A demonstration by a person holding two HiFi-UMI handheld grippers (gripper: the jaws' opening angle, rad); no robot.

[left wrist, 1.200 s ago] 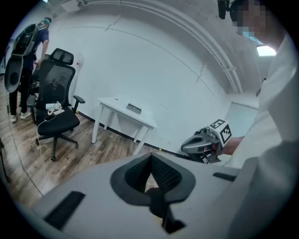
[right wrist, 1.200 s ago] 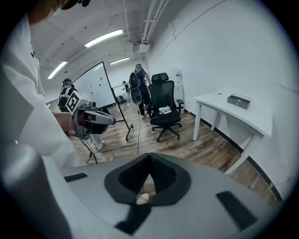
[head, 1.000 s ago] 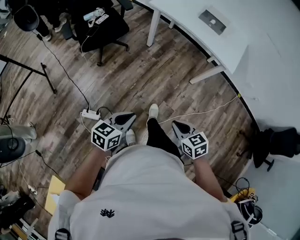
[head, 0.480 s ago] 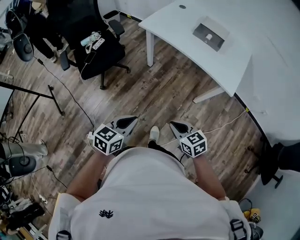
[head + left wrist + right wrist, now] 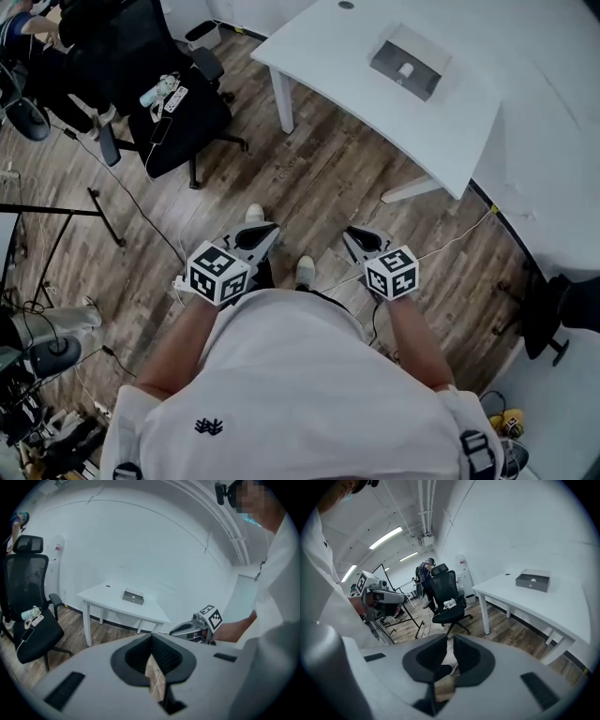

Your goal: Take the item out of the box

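Note:
A shallow grey box [image 5: 424, 81] lies on the white table [image 5: 328, 66] far ahead, with a small white item [image 5: 405, 68] inside it. The same box shows in the left gripper view [image 5: 133, 596] and in the right gripper view [image 5: 533, 581]. I hold both grippers at waist height above the wooden floor, well short of the table. The left gripper [image 5: 263, 230] [image 5: 151, 640] has its jaws together on nothing. The right gripper [image 5: 355, 235] [image 5: 451, 641] has its jaws opening, with a narrow gap and nothing between them.
A black office chair [image 5: 178, 103] with small devices on its seat stands to the left of the table. Black stand legs [image 5: 56, 202] and cables cross the floor at the left. A second dark chair [image 5: 562, 309] sits at the right edge.
The view has moved forward: the table and box now sit fuller in the frame and the chair is nearer. Both grippers stay in front of my waist.

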